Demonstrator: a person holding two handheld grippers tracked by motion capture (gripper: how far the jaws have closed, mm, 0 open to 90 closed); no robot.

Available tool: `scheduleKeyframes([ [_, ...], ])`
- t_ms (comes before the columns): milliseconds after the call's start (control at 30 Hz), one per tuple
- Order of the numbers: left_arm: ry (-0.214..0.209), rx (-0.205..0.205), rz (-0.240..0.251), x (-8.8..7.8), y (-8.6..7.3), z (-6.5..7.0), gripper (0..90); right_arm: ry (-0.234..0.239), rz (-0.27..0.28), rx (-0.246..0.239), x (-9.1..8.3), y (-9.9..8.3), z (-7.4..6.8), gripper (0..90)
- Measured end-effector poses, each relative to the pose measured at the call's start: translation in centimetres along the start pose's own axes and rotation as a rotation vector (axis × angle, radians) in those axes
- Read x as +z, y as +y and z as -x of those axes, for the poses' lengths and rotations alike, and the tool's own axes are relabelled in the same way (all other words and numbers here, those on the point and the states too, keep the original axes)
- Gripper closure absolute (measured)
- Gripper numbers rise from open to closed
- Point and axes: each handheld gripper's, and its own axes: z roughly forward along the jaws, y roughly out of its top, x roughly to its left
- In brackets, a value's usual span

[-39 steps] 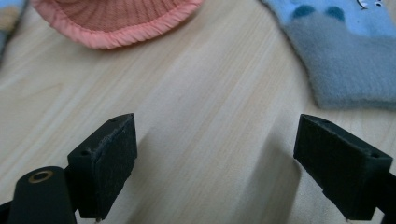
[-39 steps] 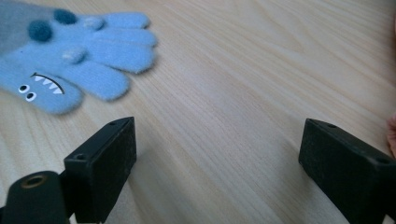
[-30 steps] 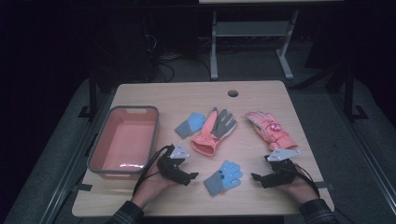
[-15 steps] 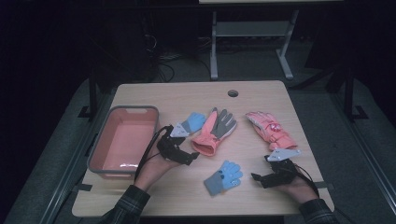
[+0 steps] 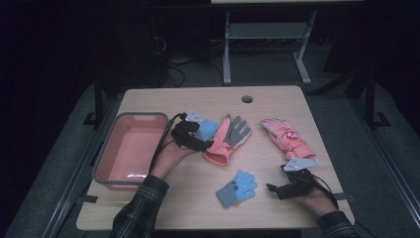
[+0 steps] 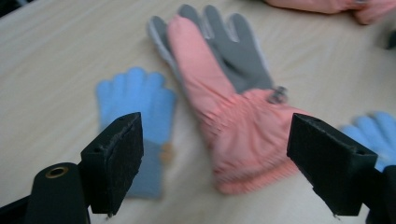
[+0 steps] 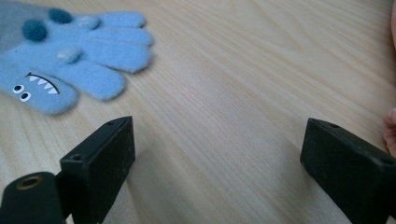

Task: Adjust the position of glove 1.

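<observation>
Now the left gripper (image 5: 192,135) hovers over the table (image 5: 198,101) with its jaws wide apart and nothing between them; they have just been closing a little. In the left gripper view (image 6: 215,158) the pink-and-grey glove (image 6: 233,102) lies flat below the gap, cuff toward the jaws and fingers toward 12 o'clock, and a small blue glove (image 6: 140,112) lies just beside it at 9 o'clock. In the high view that pink-and-grey glove (image 5: 229,139) sits at 3 o'clock of the left gripper, touching the small blue glove (image 5: 205,128), which the gripper partly covers. A pink bin (image 5: 130,148) stands at 9 o'clock of this gripper, near the table's left edge.

At the table's 5 o'clock corner the right gripper (image 5: 273,188) rests low, jaws likewise apart over bare wood, as the right gripper view (image 7: 215,163) shows. A second blue glove (image 5: 237,187), with a toothy face (image 7: 39,84) on it, lies at 9 o'clock of that gripper, near but apart. Another pink glove (image 5: 287,139) lies at 12 o'clock of the right gripper, well apart from the first.
</observation>
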Motion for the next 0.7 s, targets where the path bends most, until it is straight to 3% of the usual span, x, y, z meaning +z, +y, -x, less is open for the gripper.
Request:
scheduleKeyframes([
  [133, 0.011, -0.030, 0.020, 0.8, 0.6, -1.1, 24.0, 0.000, 0.002, 0.000, 0.0, 0.0, 0.0, 9.3],
  [300, 0.032, -0.032, -0.001, 2.1, 1.1, -2.1, 33.8, 0.000, 0.001, 0.000, 0.0, 0.0, 0.0, 9.3],
  [400, 0.042, -0.057, -0.011, 2.9, 1.0, -2.7, 41.1, 0.000, 0.001, 0.001, 0.0, 0.0, 0.0, 9.4],
  [467, 0.030, -0.090, -0.030, 3.7, 0.8, -3.2, 42.8, 0.000, 0.001, 0.000, 0.0, 0.0, 0.0, 9.4],
  [700, 0.064, -0.101, -0.067, 5.6, 0.2, -3.9, 47.1, 0.000, 0.001, 0.000, 0.0, 0.0, 0.0, 9.3],
])
